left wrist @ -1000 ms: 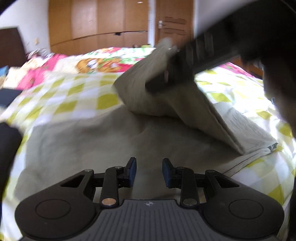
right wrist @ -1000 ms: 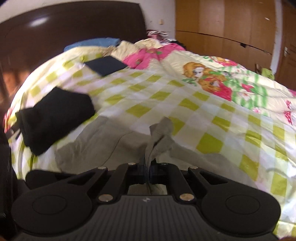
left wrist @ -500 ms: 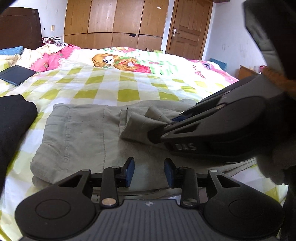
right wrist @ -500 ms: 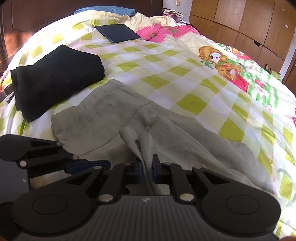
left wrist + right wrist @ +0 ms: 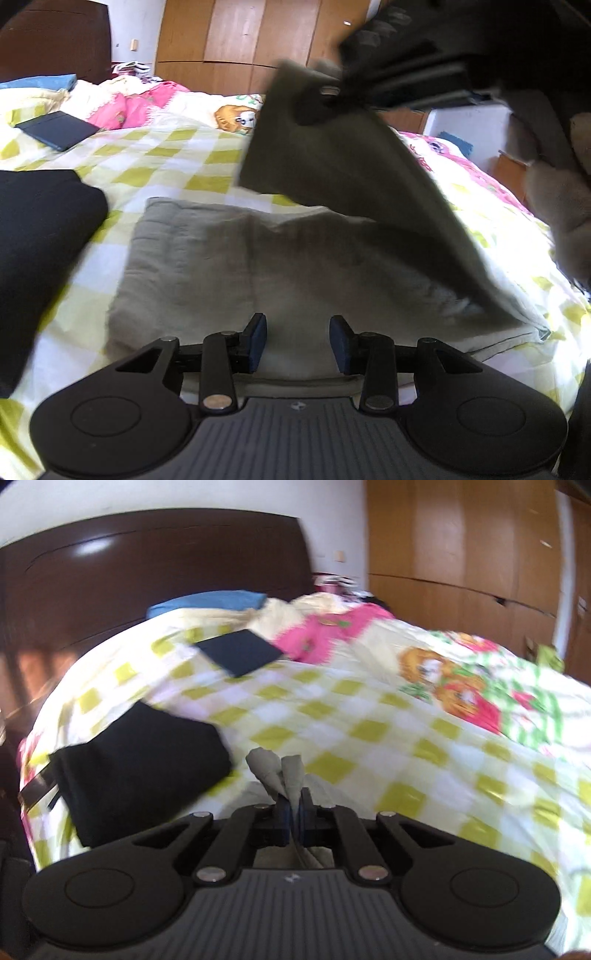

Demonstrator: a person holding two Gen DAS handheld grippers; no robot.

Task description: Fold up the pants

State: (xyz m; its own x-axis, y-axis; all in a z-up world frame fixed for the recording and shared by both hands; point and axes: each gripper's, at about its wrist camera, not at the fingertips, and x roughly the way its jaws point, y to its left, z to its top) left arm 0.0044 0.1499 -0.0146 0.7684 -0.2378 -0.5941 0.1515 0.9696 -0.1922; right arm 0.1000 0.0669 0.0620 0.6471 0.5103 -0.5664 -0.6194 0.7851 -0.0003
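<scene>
Right tool [image 5: 293, 814] has lifted pants [image 5: 229, 266] corner upward.

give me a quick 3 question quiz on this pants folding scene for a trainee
1. True or false: the left gripper is clamped on the grey pants.
2. What does the right gripper hold? A) the folded black garment B) a bunch of the grey pants C) nothing
3. Fill in: the lifted part of the pants hangs above the part lying flat on the ____ bedspread.

Key:
1. False. Its jaws stand apart with no cloth pinched between the pads.
2. B. Grey cloth sticks up from between the shut jaws.
3. Checked yellow and white.
</scene>
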